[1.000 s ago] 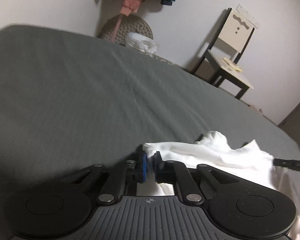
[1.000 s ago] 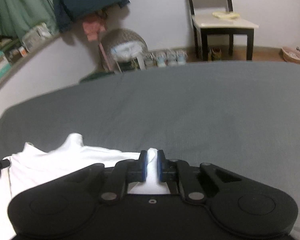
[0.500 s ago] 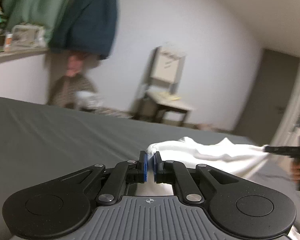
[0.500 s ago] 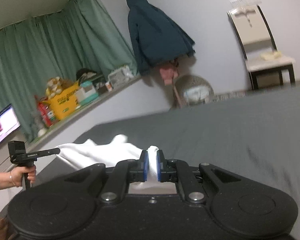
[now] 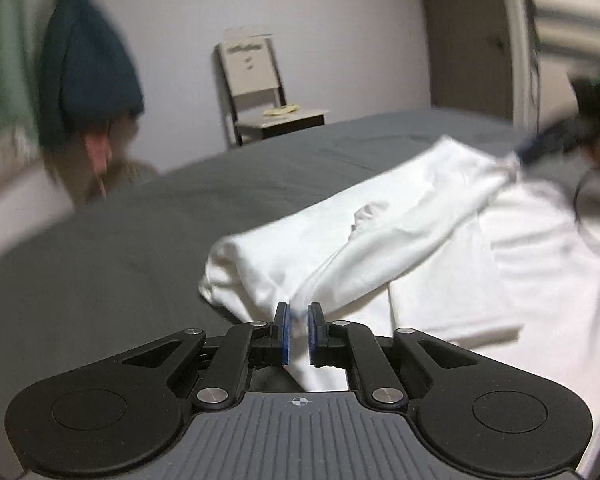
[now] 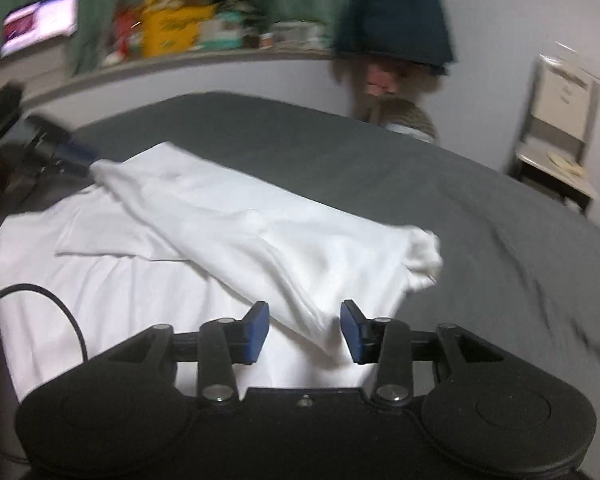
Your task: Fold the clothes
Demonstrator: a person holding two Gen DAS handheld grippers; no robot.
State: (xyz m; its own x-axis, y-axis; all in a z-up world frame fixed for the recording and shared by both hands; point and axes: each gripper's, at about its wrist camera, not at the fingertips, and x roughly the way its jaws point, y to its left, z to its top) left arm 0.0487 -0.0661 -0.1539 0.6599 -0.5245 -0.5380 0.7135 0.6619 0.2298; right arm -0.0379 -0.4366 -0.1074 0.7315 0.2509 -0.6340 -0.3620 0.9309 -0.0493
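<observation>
On the grey bed (image 5: pixel 100 280), in the left wrist view, the white cotton garment (image 5: pixel 380 240) lies with one band laid over its body. The left gripper (image 5: pixel 298 334), angled down, has just been opening; cloth sits between its parted pads, apparently released. In the right wrist view, the right gripper (image 6: pixel 304 332) has also just been opening, jaws wide around a loose fold of the garment (image 6: pixel 240 232). This fold looks finished; next comes regrasping an edge near the bed's near side.
</observation>
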